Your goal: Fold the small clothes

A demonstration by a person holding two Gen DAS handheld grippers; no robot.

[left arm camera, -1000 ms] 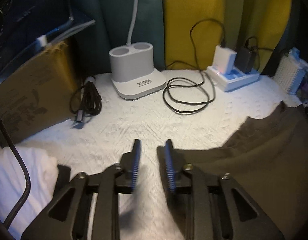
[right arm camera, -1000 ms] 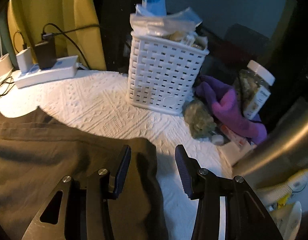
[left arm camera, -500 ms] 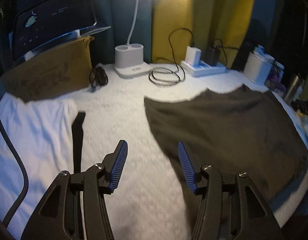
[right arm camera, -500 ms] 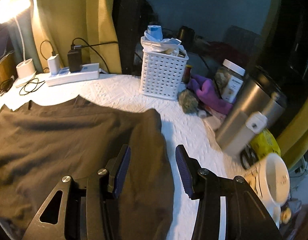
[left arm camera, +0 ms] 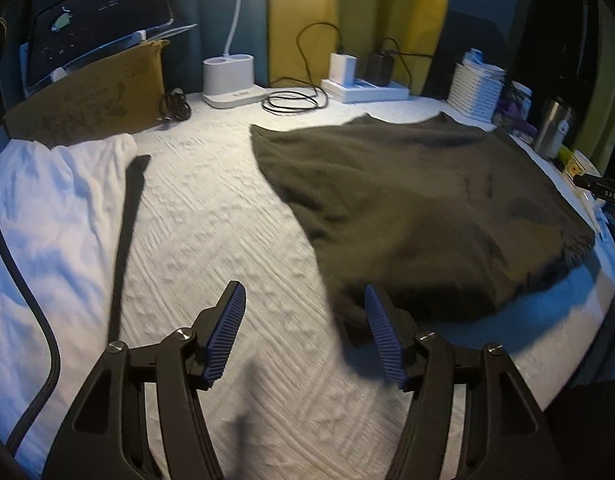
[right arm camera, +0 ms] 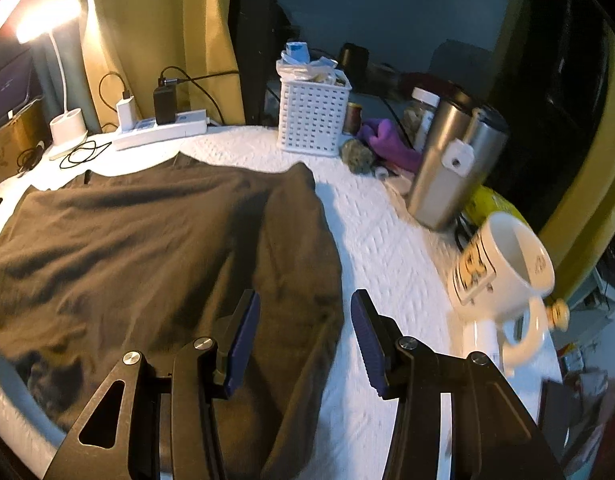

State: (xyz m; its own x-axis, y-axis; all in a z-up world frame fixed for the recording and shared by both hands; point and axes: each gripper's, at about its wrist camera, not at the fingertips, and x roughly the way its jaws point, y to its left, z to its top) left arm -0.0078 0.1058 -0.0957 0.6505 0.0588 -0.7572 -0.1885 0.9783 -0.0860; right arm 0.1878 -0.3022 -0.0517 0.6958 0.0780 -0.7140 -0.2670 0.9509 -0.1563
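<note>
On the white textured counter (left arm camera: 211,216) a dark olive garment (left arm camera: 419,200) lies spread flat. L tool (left arm camera: 303,328) jaws apart, just been opening, nothing btwn, hovering by garment's near-left edge. R tool (right arm camera: 305,332) half open over its right edge, gripping nothing. White mug (right arm camera: 503,268) nearby.

Both grippers have drawn back from the dark garment (left arm camera: 419,208), so far more of it shows, spread flat. The left gripper (left arm camera: 303,320) has just been opening, apparently empty, the garment's near edge at two o'clock.
</note>
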